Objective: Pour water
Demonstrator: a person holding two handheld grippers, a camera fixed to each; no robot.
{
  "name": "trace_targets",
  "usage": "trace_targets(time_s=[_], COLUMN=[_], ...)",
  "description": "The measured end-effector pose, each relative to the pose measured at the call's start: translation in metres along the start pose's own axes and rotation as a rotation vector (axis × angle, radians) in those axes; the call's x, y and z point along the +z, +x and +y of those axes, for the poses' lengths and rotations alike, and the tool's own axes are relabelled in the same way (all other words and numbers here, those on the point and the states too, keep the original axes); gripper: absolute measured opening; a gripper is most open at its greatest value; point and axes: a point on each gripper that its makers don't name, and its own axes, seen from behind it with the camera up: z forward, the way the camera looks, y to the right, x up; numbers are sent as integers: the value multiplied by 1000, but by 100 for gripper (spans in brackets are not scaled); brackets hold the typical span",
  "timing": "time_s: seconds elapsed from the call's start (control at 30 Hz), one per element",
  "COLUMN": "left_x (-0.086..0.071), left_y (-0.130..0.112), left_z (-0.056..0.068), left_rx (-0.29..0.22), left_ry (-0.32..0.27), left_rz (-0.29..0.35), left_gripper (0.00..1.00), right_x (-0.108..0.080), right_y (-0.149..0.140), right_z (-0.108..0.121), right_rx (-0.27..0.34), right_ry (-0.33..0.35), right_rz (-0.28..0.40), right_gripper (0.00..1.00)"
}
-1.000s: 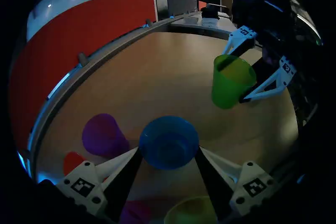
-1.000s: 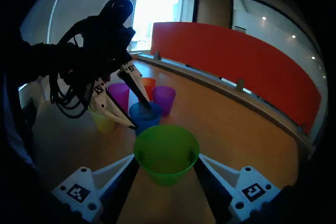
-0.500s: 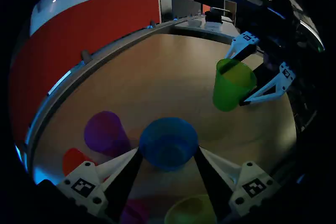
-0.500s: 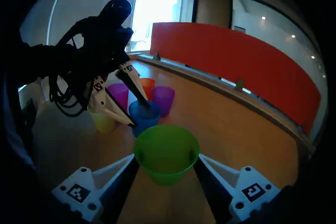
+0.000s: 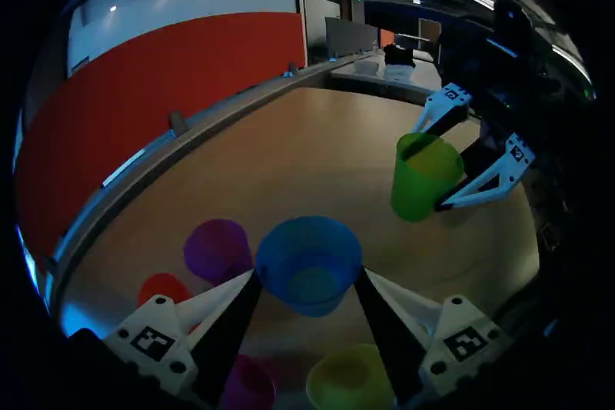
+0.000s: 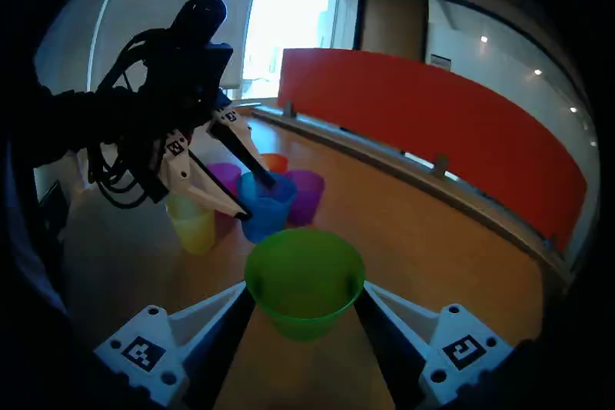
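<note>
My left gripper (image 5: 307, 287) is shut on a blue cup (image 5: 309, 262), held upright above the wooden table (image 5: 307, 148). In the right gripper view the same blue cup (image 6: 265, 206) hangs between the left gripper's fingers (image 6: 231, 171), lifted over the other cups. My right gripper (image 6: 305, 295) is shut on a green cup (image 6: 305, 281), upright and close to the camera. The left gripper view has that green cup (image 5: 421, 175) at the right, with the right gripper (image 5: 446, 168) clamped on it. I cannot tell whether either cup holds water.
A purple cup (image 5: 217, 250), an orange cup (image 5: 163, 288), a magenta cup (image 5: 250, 385) and a yellow cup (image 5: 350, 379) stand on the table below the blue one. A red partition (image 6: 438, 114) runs along the table's far edge. A person's dark arm (image 6: 84, 121) holds the left gripper.
The left gripper has lifted the blue cup higher above the group of cups. The right gripper and green cup have barely moved.
</note>
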Motion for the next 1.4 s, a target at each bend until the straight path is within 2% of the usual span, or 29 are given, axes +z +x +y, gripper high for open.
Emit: trace_targets(time_s=[0.37, 0.9, 1.4], left_x=[-31, -72, -113], left_y=[19, 42, 52], left_z=[-8, -19, -30], left_rx=[-37, -105, -124], left_ry=[58, 135, 205], left_rz=[105, 264, 381], left_gripper=[85, 85, 85], right_x=[-3, -9, -8], right_y=[21, 56, 84], right_z=[-11, -31, -46], right_rx=[-24, -20, 0], right_ry=[4, 15, 23], right_rz=[33, 114, 197], right_gripper=[89, 89, 89])
